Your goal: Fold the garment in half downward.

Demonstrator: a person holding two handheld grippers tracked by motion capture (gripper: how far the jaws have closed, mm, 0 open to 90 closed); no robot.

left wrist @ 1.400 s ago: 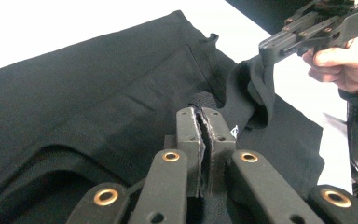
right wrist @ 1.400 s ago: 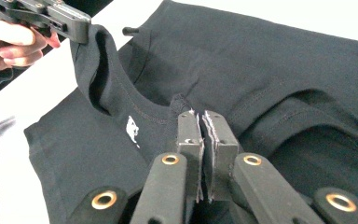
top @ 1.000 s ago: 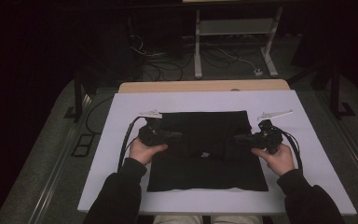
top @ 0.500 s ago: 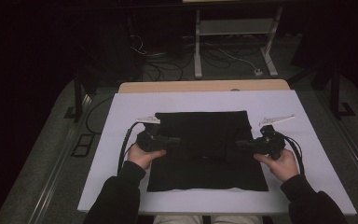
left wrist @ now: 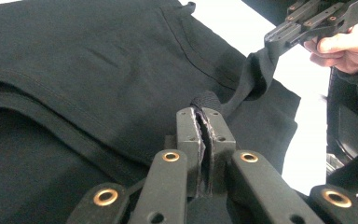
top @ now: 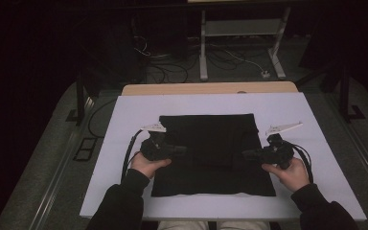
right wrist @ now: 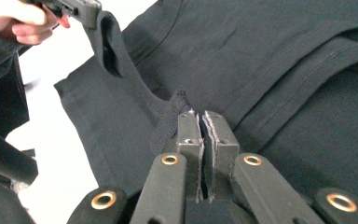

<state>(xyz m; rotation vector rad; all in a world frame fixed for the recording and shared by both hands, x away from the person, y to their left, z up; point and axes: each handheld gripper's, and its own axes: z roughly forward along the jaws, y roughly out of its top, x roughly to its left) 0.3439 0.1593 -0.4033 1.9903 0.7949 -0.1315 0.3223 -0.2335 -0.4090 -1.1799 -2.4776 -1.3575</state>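
A black garment point(top: 211, 139) lies spread flat on the white table cover point(top: 124, 124). My left gripper point(top: 179, 149) is at its left side and my right gripper point(top: 247, 154) at its right, both pointing inward over the cloth. In the left gripper view the left gripper point(left wrist: 205, 126) is shut on a ribbed fold of the garment point(left wrist: 121, 70) that bulges just past the tips. The right gripper point(right wrist: 204, 126) pinches a similar fold of the garment point(right wrist: 284, 56). Each pinched piece is lifted a little off the table.
A wooden table edge point(top: 211, 88) runs behind the white cover. Beyond it, on the dark floor, are cables point(top: 172, 62) and a white metal stand point(top: 239, 33). Bare cover flanks the garment on both sides.
Both hands have drifted slightly toward the near edge of the table, each still pinching the cloth. The garment's outline has hardly shifted.
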